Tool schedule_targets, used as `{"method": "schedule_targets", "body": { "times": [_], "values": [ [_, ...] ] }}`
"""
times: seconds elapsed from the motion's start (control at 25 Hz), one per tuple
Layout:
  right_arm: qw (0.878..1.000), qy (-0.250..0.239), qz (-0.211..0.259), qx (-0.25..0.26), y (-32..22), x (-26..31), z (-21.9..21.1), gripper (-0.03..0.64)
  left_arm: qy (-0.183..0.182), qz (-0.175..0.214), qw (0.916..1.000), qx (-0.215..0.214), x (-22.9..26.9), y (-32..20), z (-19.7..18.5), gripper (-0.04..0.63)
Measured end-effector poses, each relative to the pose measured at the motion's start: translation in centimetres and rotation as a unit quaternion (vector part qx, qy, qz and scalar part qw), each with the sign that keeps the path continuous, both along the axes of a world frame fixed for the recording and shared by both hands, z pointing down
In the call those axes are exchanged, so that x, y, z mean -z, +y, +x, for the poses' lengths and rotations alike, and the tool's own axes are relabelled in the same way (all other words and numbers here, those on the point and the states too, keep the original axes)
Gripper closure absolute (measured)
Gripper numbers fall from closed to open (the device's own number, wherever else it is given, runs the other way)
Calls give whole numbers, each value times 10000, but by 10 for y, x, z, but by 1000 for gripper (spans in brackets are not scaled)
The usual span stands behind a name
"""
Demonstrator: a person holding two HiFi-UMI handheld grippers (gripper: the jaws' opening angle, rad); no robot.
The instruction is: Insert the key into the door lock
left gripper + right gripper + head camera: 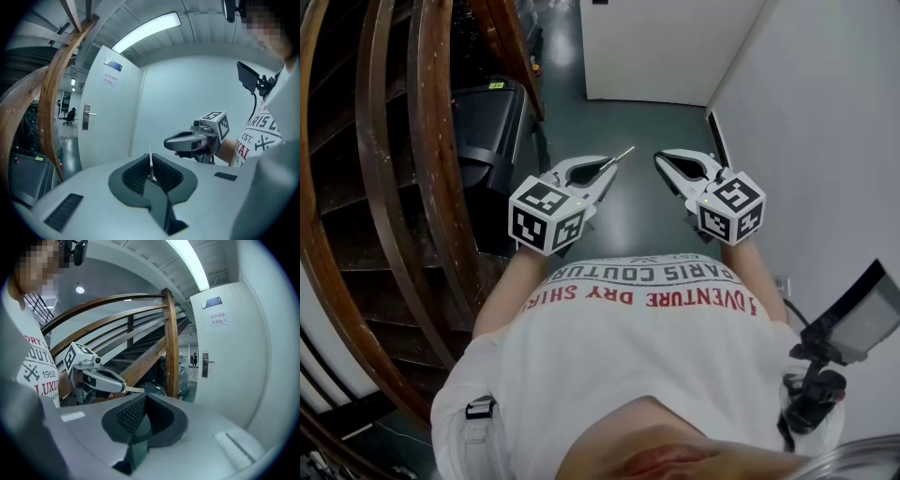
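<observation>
"Well, what is closest?" asks Mia.

"The left gripper (605, 171)," says Tom. "It is held up just in front of the person's white shirt (656, 337). Its jaws are pinched nearly together on a thin key (135, 390). The key pokes out past the tips and points ahead."

"And the other one?"

"The right gripper (664, 161) is just beside it. Its jaws are squeezed all the way together, with nothing in them."

"What is farther off?"

"A brown stair rail (431, 187) on the left, and a dark floor (647, 211) down below. Then, far away, a white door (110, 126) with the lock (86, 118) and a handle on it."

"So the key is not near the lock?"

"No, they are well apart. I think the walk to the door has to come first."

"What could go wrong?"

"The jaws only hold the back end of the key. So I think it could twist or slip if it hits the lock crooked. Then it might fall on the dark floor and be hard to find. The left gripper could also bump the stair rail, because that is on its side."
</observation>
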State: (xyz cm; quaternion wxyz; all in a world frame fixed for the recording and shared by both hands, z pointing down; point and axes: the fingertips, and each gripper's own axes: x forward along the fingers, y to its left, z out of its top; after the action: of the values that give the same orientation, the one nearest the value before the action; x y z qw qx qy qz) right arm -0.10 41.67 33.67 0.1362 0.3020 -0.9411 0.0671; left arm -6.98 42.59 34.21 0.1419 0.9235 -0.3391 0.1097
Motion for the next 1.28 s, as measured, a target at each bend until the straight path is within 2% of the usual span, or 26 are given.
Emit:
{"method": "schedule_targets", "body": {
  "times": [0.44, 0.72, 0.96, 1.28],
  "values": [
    [9999, 19, 101, -68, -8, 10, 4, 615, 83, 108, 9999, 19, 10, -10, -2, 572],
    [9998, -105, -93, -150, -38, -32, 21, 615, -45, -46, 9999, -102, -28, -39, 17, 572],
    [9987, -230, -430, -112, -133, -54, 28, 615, -99, -409, 9991, 17, -50, -125, 22, 572],
    [9973, -281, -683, 20, -330, -69, 65, 615, -104, -724, 9969, 304, -67, -318, 53, 572]
  ]
}}
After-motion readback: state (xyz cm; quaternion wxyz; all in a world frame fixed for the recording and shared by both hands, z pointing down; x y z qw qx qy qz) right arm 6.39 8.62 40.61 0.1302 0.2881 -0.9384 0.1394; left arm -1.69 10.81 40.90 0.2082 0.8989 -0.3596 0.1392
